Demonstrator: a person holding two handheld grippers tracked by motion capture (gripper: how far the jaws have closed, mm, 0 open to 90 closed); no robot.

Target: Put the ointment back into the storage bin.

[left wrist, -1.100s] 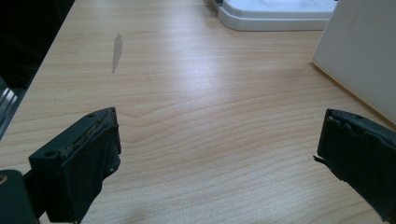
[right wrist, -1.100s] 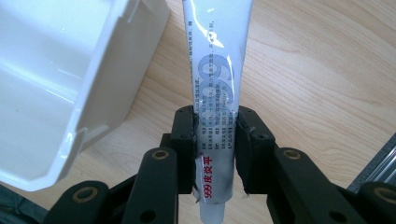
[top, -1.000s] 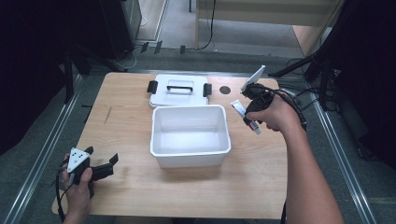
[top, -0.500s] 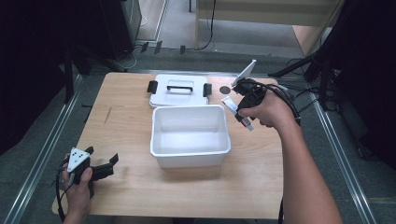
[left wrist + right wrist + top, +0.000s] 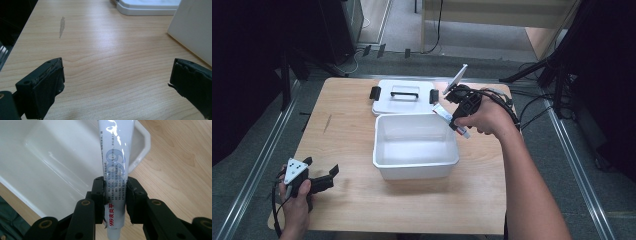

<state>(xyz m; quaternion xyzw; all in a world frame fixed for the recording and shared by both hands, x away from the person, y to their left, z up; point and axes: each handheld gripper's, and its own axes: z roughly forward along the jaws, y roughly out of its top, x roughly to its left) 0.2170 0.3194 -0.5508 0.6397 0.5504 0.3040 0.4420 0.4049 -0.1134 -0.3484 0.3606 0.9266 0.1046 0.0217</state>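
Right claw [image 5: 115, 195] clamps the tube [image 5: 116, 165], cap toward camera, tail over the bin [image 5: 37, 157]; left claw [image 5: 117, 85] gapes.

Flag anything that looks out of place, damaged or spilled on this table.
Nothing spilled. One blemish: a pale scuff in the wooden table toward its left side, where the finish looks worn. The white bin sits upright and empty, its lid flat behind it. The right tongs grip a white tube over the bin's corner.

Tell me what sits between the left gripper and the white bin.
Nothing: in the high view, only bare wooden table lies between the left gripper and the bin. The left gripper view shows the same bare wood ahead of its open jaws.
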